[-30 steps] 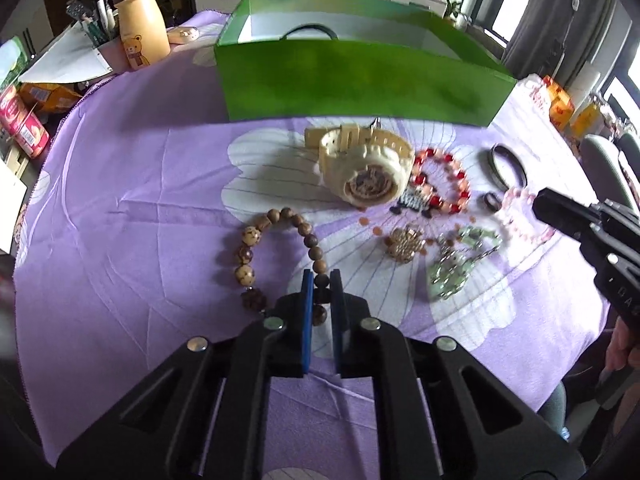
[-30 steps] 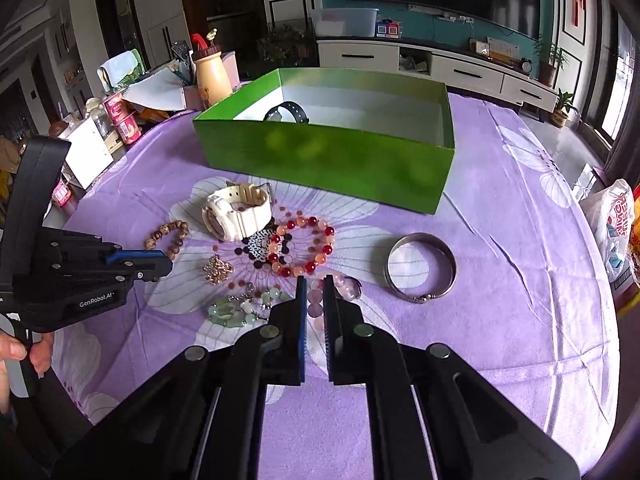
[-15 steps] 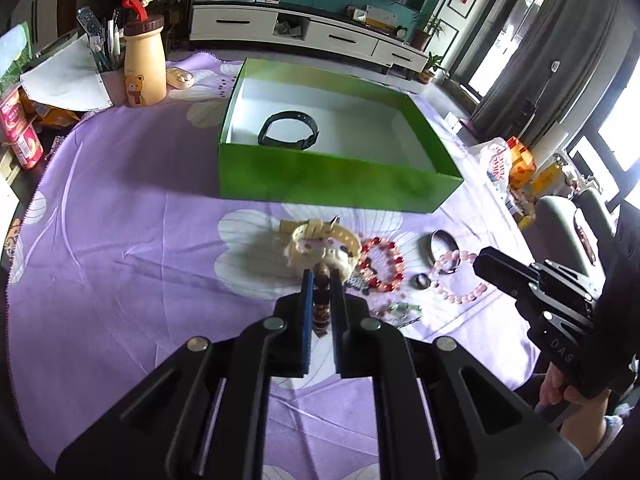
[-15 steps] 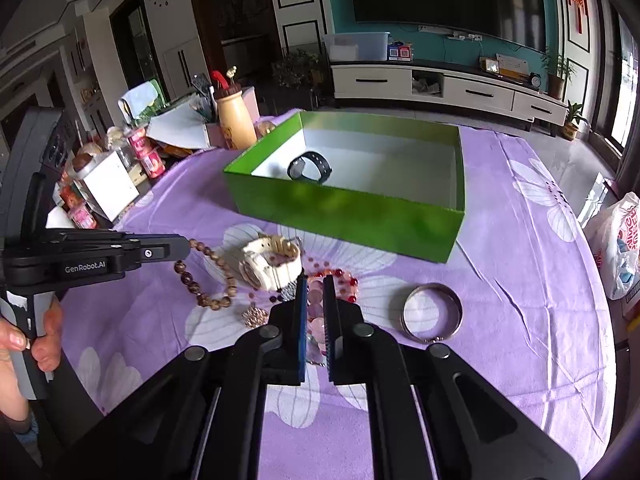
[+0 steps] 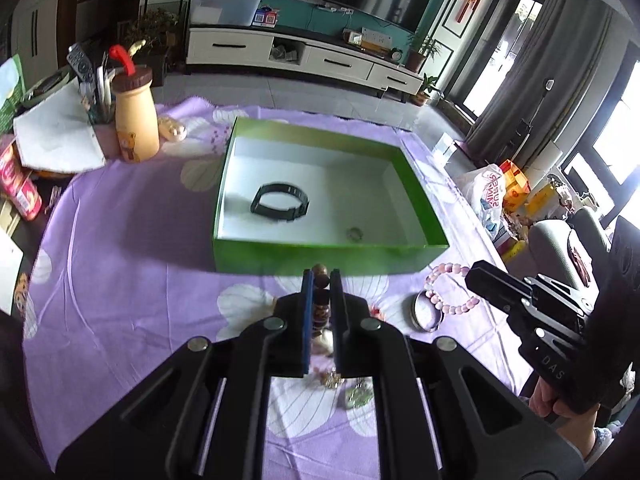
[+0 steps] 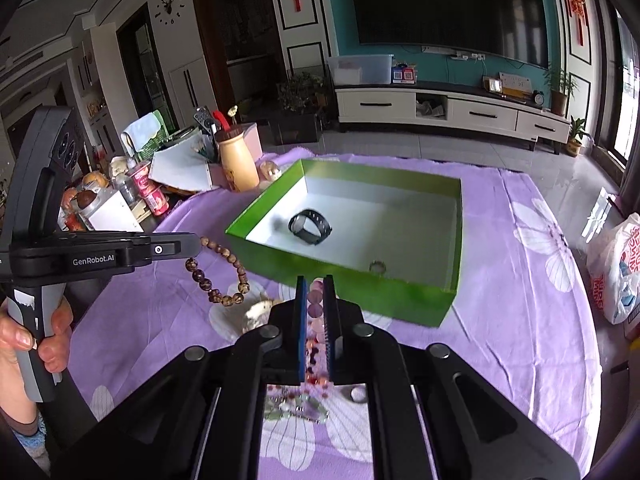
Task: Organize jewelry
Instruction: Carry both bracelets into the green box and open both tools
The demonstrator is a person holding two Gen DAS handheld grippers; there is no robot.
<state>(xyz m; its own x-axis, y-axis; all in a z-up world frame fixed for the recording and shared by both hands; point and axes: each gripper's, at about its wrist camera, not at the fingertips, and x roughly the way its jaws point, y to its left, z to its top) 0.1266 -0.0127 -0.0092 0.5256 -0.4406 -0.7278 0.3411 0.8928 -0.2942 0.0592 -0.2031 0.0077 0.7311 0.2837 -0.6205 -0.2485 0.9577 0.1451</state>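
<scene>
1. Left gripper (image 5: 320,280): jaws drawn narrow, clamped on the wooden bead bracelet (image 6: 218,276). Seen from the right wrist, hanging as a loop from the tip, clear of the purple tablecloth (image 5: 120,280), short of the green box (image 5: 320,256).
2. Right gripper (image 6: 314,292): jaws narrow too, pinching the pink bead bracelet (image 5: 448,288). Seen from the left wrist, dangling from its tip just beside the near right corner of the box.
3. Handling, as a judgement: both strands light and limp, strung beads that swing and sag. Round beads likely slippery between flat pads, so best pinched across one bead or on the cord between two. Gentle release better than a drop from height.
4. Position against the tongs: each bracelet gripped at its top, the rest hanging below and forward of the fingertips; box rim ahead of both.
5. Inside the box: a black watch band (image 5: 280,202) on the white floor, and a small ring (image 5: 354,233) near the front wall.
6. Left on the cloth: a silver bangle (image 5: 428,312) near the pink strand, and a tangle of small pieces (image 6: 296,404) below the right tongs, too blurred to sort.
</scene>
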